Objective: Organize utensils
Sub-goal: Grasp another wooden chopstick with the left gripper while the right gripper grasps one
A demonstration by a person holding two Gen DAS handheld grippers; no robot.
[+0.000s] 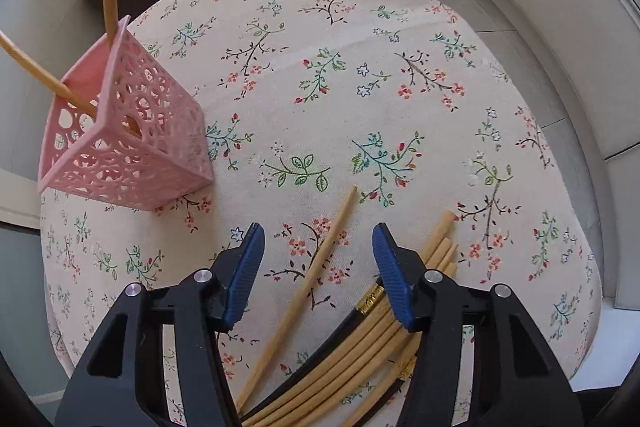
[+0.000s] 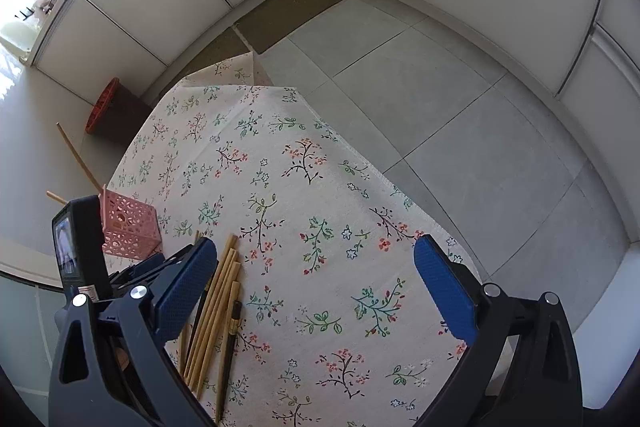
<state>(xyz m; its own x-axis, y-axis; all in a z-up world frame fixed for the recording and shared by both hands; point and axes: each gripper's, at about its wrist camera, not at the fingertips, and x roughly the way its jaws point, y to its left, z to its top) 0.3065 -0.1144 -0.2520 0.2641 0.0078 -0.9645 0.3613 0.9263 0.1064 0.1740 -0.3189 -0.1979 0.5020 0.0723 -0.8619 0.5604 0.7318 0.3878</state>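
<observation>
Floral tablecloth (image 1: 360,115) covers table. Pink perforated plastic holder (image 1: 132,151) holds two bamboo chopsticks. Left gripper (image 1: 318,267) part-open, straddling one loose bamboo chopstick (image 1: 316,267), untouched; step: pickup. Next: clamp, lift. Right gripper (image 2: 316,287) wide, empty.

Chopsticks (image 1: 352,363) cut off below

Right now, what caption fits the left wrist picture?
Open left gripper straddles one chopstick beside the pink holder.
</observation>
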